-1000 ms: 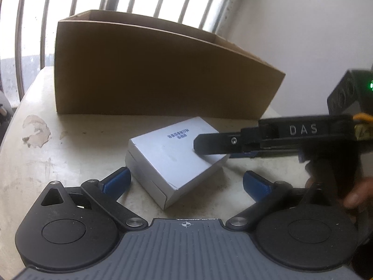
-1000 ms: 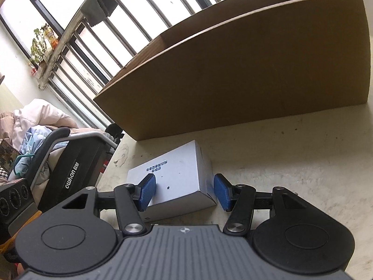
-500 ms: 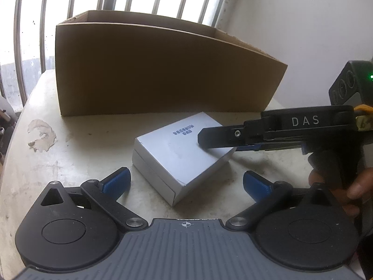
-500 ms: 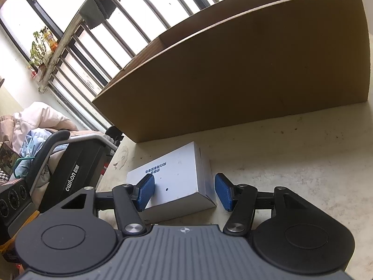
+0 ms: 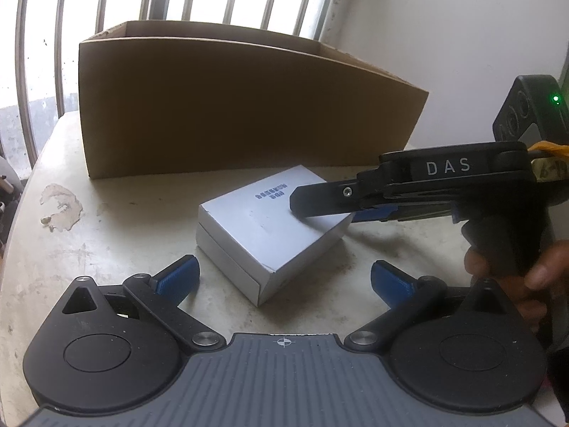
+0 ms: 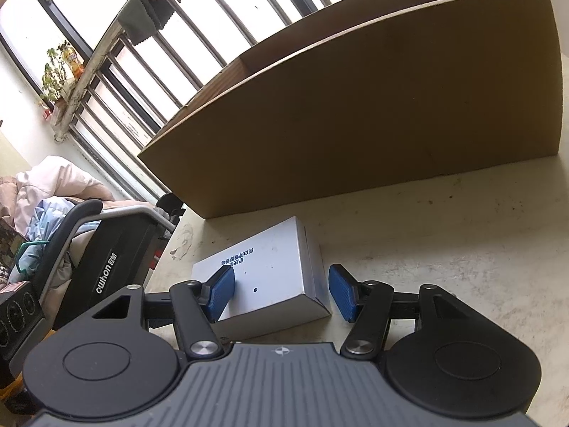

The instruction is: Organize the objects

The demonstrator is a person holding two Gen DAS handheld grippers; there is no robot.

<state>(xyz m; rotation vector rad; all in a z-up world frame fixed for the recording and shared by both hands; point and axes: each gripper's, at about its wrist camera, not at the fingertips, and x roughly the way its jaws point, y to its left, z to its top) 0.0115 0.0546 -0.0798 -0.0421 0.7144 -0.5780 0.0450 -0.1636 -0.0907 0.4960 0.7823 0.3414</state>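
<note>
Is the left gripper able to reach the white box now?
Probably yes. The left gripper is open and the white box lies just ahead on the table. The right gripper already straddles its far end, so room is tight.

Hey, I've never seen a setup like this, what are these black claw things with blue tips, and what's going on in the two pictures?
Those are two hand-held grippers, each carrying a wide-angle camera that looks along its own blue-padded fingers. The left gripper hangs open above the pale stained tabletop, holding nothing. From its camera you also see the right gripper from the side, with the person's hand on its handle. The right gripper's own view shows its pads on either side of one end of the small white cardboard carton, not yet closed. Behind stands a large open brown cardboard box.
</note>
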